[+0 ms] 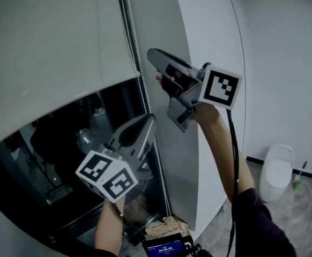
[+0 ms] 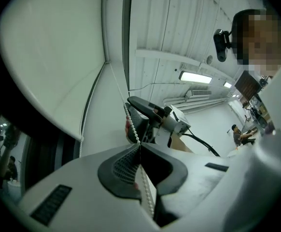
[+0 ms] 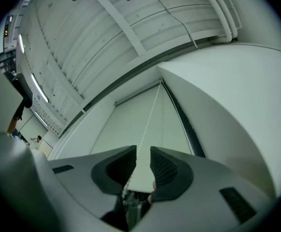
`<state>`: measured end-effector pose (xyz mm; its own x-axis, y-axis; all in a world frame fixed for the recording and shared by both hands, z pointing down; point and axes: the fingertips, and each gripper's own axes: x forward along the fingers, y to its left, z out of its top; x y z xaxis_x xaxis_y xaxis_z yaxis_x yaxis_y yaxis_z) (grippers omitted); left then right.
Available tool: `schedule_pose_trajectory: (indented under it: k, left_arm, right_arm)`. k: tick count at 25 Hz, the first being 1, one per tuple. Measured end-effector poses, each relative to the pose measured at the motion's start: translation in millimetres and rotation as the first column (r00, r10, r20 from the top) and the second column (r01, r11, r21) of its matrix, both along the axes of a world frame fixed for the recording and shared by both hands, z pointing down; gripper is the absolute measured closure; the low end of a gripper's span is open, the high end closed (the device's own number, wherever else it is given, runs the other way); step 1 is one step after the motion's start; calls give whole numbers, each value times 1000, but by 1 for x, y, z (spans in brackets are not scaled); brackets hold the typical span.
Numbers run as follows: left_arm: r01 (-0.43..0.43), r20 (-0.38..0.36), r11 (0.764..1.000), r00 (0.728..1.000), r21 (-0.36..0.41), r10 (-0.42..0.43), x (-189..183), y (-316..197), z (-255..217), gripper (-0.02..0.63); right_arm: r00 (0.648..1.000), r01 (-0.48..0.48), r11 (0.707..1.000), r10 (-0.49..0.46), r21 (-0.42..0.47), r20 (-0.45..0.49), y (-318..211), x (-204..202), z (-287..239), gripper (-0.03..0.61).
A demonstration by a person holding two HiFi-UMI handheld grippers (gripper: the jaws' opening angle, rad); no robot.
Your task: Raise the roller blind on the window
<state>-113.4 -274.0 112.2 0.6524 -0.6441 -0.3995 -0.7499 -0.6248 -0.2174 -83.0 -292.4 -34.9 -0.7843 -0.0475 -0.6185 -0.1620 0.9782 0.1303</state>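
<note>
The left gripper (image 2: 139, 145) pinches the bead chain (image 2: 132, 127); the right gripper (image 3: 143, 151), just above it, is spread around that chain. The blind (image 1: 54, 52) hangs up-left, partly raised. Pull straight down, grip firm.

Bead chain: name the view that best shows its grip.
Left gripper view: the bead chain sits pinched in the shut left gripper. The head view shows it hanging beside the roller blind; the right gripper view, passing through the open right gripper.
</note>
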Motion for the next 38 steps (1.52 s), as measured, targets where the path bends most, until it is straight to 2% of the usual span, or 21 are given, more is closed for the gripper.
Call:
schedule_pose_trajectory:
  k: [6,10,13,22,26,30,34,38]
  left_arm:
    - [-13,5,999,1000,-29,14,14,-2,29,598]
    - [-14,11,1000,1000,-28,14,23,1,31,598]
    - [-13,6,999,1000,-31,13,23,0,31,598]
    - [-19,-25,1000,1000,-12,18,15,1,25,598]
    - [-7,-77,1000,997,16,9,-5,-5,-2,597]
    - [3,-105,998,994,69,4,-34,-2,-34,593]
    - [-66,-106,994,991,85,75,-22,-33,-98,525]
    - [-88,-75,992,993,92,95,-1,-38,-130,518]
  right_arm:
    - [997,69,997,-69,-18,-19,2,-5,1,508]
    - [998,47,998,-48,-28,-42,-1,-8,2,511]
    - [999,37,999,-38,-34,-36,-3,-7,2,555]
    - [1000,5,999,-6,-44,-21,-8,-6,3,561]
    - [997,-42,997,38,-68,-65,-26,-9,19,561]
    - [992,-82,992,72,-99,-101,-26,-19,67,561]
    - [989,-95,990,83,-100,-119,-44,-9,79,561]
    - [987,-106,990,94,-91,-127,-26,0,104,561]
